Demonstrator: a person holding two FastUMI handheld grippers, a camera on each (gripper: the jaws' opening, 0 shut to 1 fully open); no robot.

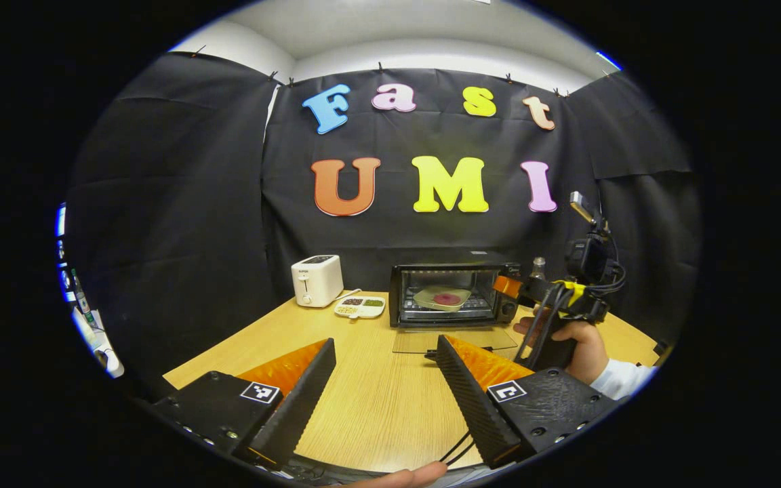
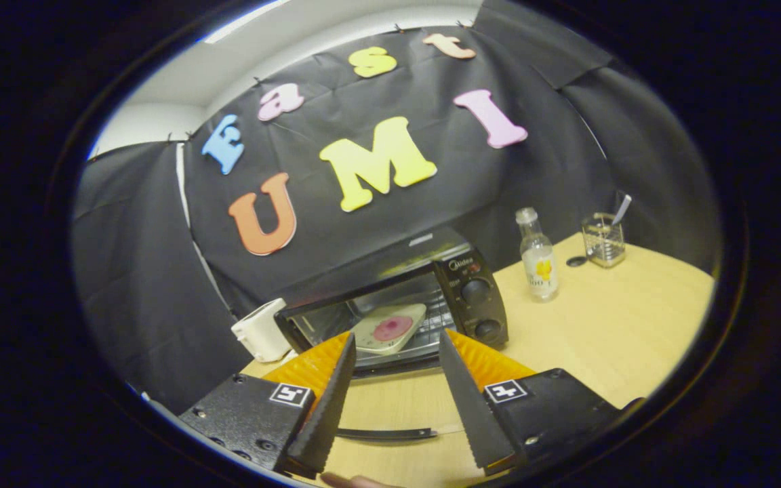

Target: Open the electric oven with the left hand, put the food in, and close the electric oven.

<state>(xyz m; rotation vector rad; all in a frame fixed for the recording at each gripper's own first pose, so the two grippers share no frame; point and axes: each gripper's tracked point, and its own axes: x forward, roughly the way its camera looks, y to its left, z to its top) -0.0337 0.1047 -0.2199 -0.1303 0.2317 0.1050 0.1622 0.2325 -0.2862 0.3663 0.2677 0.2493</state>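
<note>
Hand-held gripper on the left hung low over the tabletop, well back from the action, its jaws spread wide with nothing between them. Over on the right, the other hand-held gripper was just in front of the electric oven, jaws also apart and empty, and the hand gripping it sat level, pointed at the oven mouth. And the food was on its plate on the rack inside the oven, with the glass door lying flat down on the tabletop. That door looked stiff, hinged at its lower edge and fairly light, though glass wants a gentle swing; I'd have taken it by the dark handle along its front edge and lifted.
</note>
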